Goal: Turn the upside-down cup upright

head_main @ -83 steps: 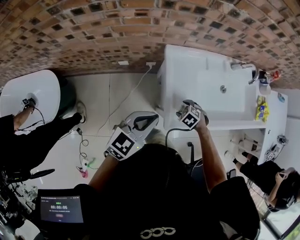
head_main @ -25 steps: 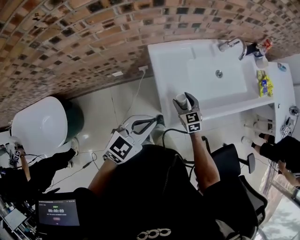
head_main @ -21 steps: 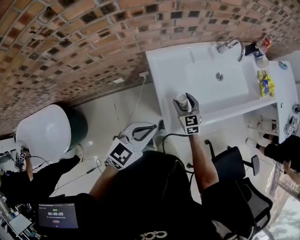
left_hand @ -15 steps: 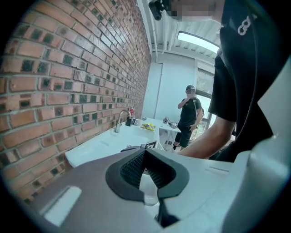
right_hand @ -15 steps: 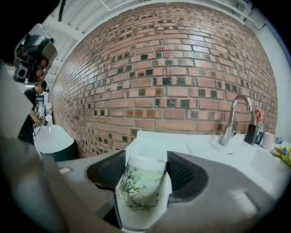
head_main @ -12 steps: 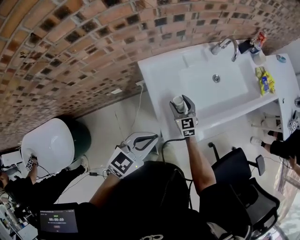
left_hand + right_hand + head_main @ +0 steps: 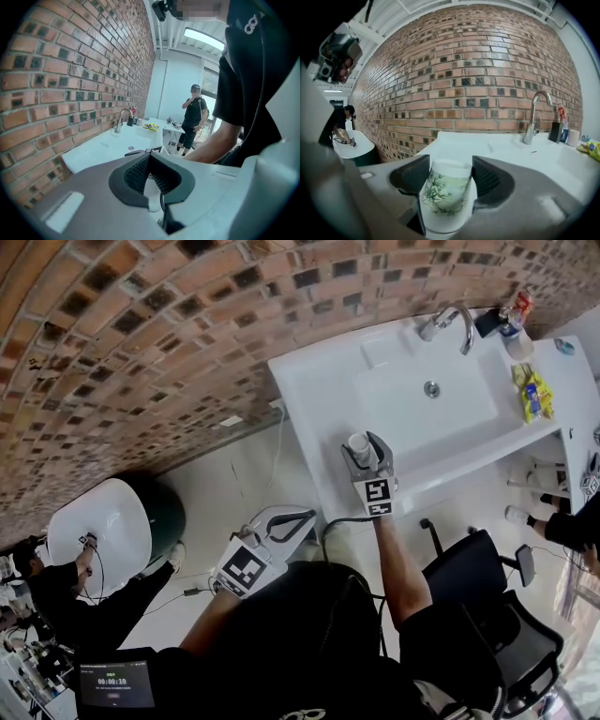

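A white cup (image 7: 445, 197) with a green bamboo print sits between the pads of my right gripper (image 7: 446, 176), which is shut on it. Its narrower closed end faces up and its wider end faces down. In the head view the cup (image 7: 358, 444) and the right gripper (image 7: 362, 450) hang over the left part of the white sink counter (image 7: 314, 381), beside the basin (image 7: 427, 413). My left gripper (image 7: 302, 517) stays lower left over the floor. Its pads (image 7: 136, 171) meet at the tips and hold nothing.
A chrome faucet (image 7: 452, 319) and bottles (image 7: 511, 320) stand at the counter's back, and a yellow packet (image 7: 532, 395) lies at its right. A brick wall (image 7: 141, 343) runs behind. A black chair (image 7: 478, 568), a round white table (image 7: 98, 521) and a standing person (image 7: 193, 117) are nearby.
The right gripper has carried the cup a little further over the sink counter and slightly down. The left gripper has drifted along with it. Neither gripper has changed its hold.
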Available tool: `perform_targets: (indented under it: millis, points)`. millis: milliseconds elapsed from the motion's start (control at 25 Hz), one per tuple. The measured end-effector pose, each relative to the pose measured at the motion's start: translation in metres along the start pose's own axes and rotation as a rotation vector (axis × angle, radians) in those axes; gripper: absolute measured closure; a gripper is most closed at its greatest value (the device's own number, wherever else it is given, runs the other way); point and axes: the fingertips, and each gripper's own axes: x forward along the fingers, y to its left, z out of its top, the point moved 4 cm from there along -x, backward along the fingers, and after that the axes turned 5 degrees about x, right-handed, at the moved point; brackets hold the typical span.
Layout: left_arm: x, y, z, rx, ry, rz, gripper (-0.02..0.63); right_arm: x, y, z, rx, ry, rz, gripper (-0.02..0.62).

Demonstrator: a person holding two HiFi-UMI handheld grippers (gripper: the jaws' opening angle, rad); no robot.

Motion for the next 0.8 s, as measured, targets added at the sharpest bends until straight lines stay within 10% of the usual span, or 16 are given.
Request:
perform_targets:
  millis: [800]
  points:
    - [-0.002,-0.022,0.008,0.016,-0.037,-0.013,0.591,-0.019,0.005,-0.021,-0.004,0.119,0.008,0.287]
